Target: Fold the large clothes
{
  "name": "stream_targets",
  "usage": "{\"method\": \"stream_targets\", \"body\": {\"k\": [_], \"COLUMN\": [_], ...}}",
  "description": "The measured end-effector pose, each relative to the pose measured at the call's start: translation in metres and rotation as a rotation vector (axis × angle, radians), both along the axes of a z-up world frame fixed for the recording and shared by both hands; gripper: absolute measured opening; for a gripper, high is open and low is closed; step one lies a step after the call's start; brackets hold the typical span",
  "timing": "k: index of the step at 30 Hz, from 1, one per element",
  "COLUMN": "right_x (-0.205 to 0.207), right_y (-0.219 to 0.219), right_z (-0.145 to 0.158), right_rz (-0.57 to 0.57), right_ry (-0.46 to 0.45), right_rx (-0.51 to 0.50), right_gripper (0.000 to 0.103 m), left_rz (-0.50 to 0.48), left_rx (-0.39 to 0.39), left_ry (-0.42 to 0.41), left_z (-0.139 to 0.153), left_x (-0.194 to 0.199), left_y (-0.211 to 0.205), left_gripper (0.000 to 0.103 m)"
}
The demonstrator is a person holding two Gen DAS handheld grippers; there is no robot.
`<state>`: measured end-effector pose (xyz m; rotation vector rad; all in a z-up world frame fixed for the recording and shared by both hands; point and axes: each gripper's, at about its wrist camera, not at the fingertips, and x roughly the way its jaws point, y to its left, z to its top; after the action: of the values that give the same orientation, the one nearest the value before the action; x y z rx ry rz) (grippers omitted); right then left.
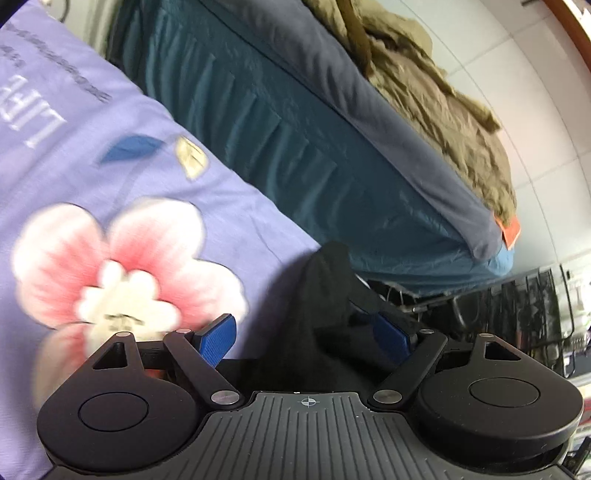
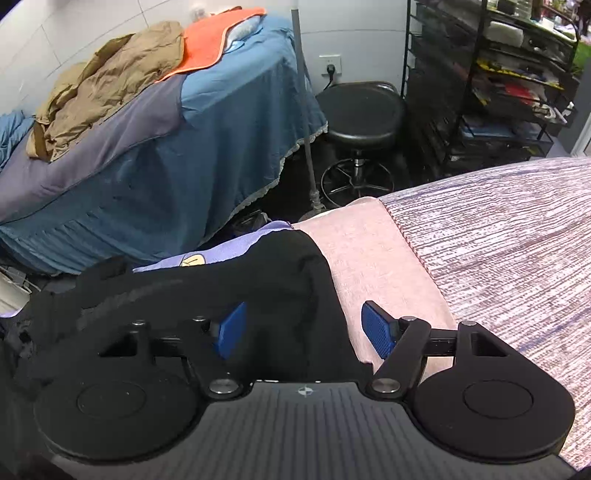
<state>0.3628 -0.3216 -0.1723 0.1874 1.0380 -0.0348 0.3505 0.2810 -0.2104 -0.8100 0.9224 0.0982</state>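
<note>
Ahead of you stands a bed (image 2: 147, 177) draped in a teal cover with a pleated skirt and a grey-blue sheet (image 1: 369, 110) across its top. A crumpled tan coat (image 2: 110, 85) lies on it, just beside an orange cloth (image 2: 214, 40). Behind the bed you have a white tiled wall (image 2: 55, 33) with a socket (image 2: 332, 64) and a plug in it. A black round stool (image 2: 364, 114) sits on the dark floor between the bed and a black wire shelf rack (image 2: 498, 92) crowded with papers and boxes. A grey pole (image 2: 304, 122) stands at the bed's corner. The light is even and soft.
</note>
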Motion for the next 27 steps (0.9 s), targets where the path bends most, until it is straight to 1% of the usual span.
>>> {"method": "stream_targets", "body": {"k": [2,4,5,6,7,8,9,10,11,12,14,15,16,17,18,19,20,21,22,23,25,26,27], "right_x": [0.005,0.011,0.017,0.019,0.018,0.015,0.011,0.008,0.008,0.009,0.011,0.011,0.013,0.016,0.020,0.020,0.019,0.017,0.015,0.010,-0.004,-0.012,-0.020], "right_y": [0.005,0.009,0.011,0.012,0.013,0.012,0.007,-0.003,-0.014,-0.024,-0.030,-0.028,-0.024,-0.020,-0.017,-0.015,-0.015,-0.015,-0.014,-0.013,-0.016,-0.016,-0.017], "right_z": [-0.008,-0.020,-0.025,-0.027,-0.022,-0.016,-0.008,-0.004,-0.004,-0.009,-0.018,-0.021,-0.025,-0.031,-0.037,-0.037,-0.034,-0.032,-0.029,-0.025,-0.012,-0.005,0.000], "right_rz": [0.009,0.024,0.036,0.044,0.036,0.019,-0.025,-0.097,-0.167,-0.230,-0.273,-0.272,-0.269,-0.269,-0.265,-0.256,-0.251,-0.245,-0.232,-0.224,-0.216,-0.207,-0.198], "right_ry": [0.010,0.054,0.080,0.098,0.073,0.019,-0.038,-0.074,-0.077,-0.056,-0.037,-0.040,-0.028,0.014,0.061,0.059,0.042,0.031,0.021,0.002,-0.077,-0.103,-0.123], "right_rx": [-0.038,-0.060,-0.050,-0.049,-0.068,-0.090,-0.101,-0.085,-0.047,-0.007,0.038,0.035,0.019,-0.012,-0.048,-0.073,-0.086,-0.105,-0.139,-0.177,-0.242,-0.262,-0.284], "right_gripper": [0.071,0.053,0.019,0.004,0.004,0.004,0.004,0.004,0.004,0.004,0.004,0.005,0.007,0.018,0.033,0.034,0.038,0.049,0.057,0.071,0.072,0.076,0.078], "left_rz": [-0.047,-0.080,-0.101,-0.115,-0.103,-0.075,-0.039,0.000,0.024,0.036,0.041,0.051,0.066,0.080,0.083,0.091,0.107,0.124,0.139,0.156,0.167,0.161,0.150], "left_rx": [0.030,0.071,0.104,0.156,0.210,0.241,0.256,0.236,0.182,0.164,0.204,0.215,0.211,0.198,0.178,0.159,0.150,0.147,0.146,0.149,0.145,0.148,0.158], "left_ry": [0.017,-0.005,-0.033,-0.026,-0.021,-0.047,-0.071,-0.087,-0.070,-0.044,-0.044,-0.028,0.008,0.064,0.077,0.055,0.039,0.034,0.024,0.004,-0.018,-0.012,-0.025], "left_z": [-0.005,-0.005,-0.001,0.002,0.006,0.011,0.014,0.015,0.011,0.006,0.004,0.000,-0.005,-0.012,-0.015,-0.015,-0.013,-0.011,-0.009,-0.004,0.004,0.009,0.016], "left_x": [0.012,0.018,0.018,0.022,0.023,0.021,0.019,0.017,0.019,0.022,0.024,0.026,0.028,0.032,0.032,0.029,0.026,0.022,0.017,0.010,-0.002,-0.011,-0.020], "left_y": [-0.014,-0.026,-0.033,-0.038,-0.039,-0.038,-0.033,-0.025,-0.017,-0.014,-0.018,-0.019,-0.019,-0.020,-0.018,-0.015,-0.012,-0.008,-0.002,0.003,0.014,0.019,0.021], "left_gripper": [0.103,0.103,0.103,0.058,0.037,0.037,0.033,0.033,0.034,0.034,0.033,0.038,0.055,0.060,0.063,0.084,0.098,0.103,0.103,0.103,0.103,0.103,0.103]}}
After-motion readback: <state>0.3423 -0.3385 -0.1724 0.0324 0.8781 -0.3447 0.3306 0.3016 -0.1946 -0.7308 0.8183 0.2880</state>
